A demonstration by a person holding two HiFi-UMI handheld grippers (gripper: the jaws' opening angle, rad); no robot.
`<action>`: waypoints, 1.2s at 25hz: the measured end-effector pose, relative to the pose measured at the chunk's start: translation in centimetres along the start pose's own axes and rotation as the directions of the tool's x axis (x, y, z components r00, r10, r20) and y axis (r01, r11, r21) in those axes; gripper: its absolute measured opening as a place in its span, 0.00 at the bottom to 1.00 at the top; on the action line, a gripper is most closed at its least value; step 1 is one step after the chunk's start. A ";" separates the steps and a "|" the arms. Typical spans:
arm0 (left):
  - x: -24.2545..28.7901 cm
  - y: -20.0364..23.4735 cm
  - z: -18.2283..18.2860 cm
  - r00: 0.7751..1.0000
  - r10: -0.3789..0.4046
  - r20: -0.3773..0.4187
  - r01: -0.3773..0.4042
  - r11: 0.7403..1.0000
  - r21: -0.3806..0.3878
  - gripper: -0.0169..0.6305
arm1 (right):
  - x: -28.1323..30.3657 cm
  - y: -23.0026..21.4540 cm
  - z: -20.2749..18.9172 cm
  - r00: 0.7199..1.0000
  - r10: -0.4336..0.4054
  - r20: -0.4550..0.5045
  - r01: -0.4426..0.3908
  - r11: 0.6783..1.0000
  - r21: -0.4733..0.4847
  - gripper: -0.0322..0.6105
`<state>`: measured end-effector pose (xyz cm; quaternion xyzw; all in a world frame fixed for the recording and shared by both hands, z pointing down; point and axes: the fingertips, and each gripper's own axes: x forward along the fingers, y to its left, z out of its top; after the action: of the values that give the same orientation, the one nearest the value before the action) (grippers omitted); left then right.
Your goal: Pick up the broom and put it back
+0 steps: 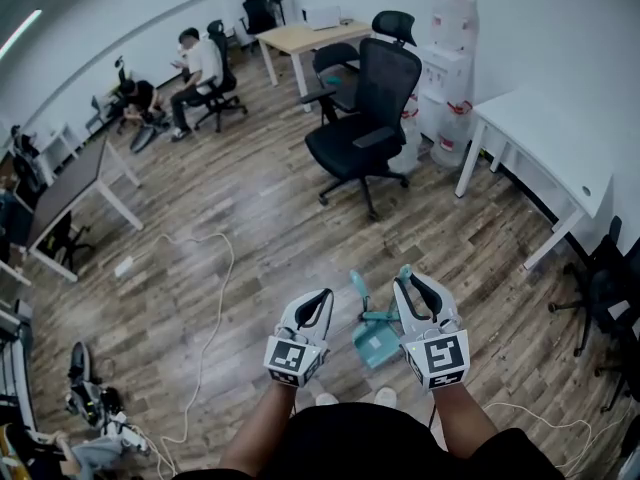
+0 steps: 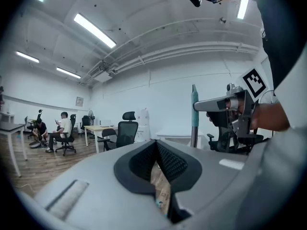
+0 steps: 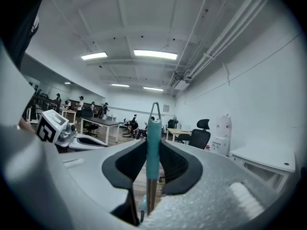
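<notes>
Two grippers flank the teal dustpan (image 1: 375, 346): right gripper (image 3: 153, 145) clamps the teal broom handle (image 3: 153, 133) upright, left gripper (image 2: 156, 145) holds its jaws together, empty.

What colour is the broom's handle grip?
Teal handle grip, best seen in the right gripper view.

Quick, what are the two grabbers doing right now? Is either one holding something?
Left gripper: closed, holding nothing.
Right gripper: closed on the broom by its teal handle.
</notes>
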<state>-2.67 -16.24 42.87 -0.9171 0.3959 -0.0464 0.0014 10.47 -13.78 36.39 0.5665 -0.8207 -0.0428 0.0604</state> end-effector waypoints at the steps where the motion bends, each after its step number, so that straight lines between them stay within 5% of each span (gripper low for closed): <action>1: 0.0 0.1 0.2 1.000 0.001 -0.004 -0.001 1.000 0.001 0.05 | 0.0 -0.1 0.5 1.000 -0.001 0.009 0.001 1.000 0.000 0.19; 14: 0.2 1.1 2.6 0.995 0.001 0.101 0.000 1.000 -0.004 0.05 | 0.2 -0.4 3.5 0.997 -0.013 0.070 0.014 1.000 -0.019 0.19; 30: 0.6 1.4 1.8 0.996 -0.003 0.088 0.003 1.000 -0.007 0.05 | 0.9 -1.3 0.9 1.000 -0.023 -0.002 0.023 1.000 -0.009 0.19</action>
<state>-3.12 -17.66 41.03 -0.9189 0.3941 -0.0045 0.0157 11.16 -15.08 35.33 0.5757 -0.8139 -0.0465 0.0632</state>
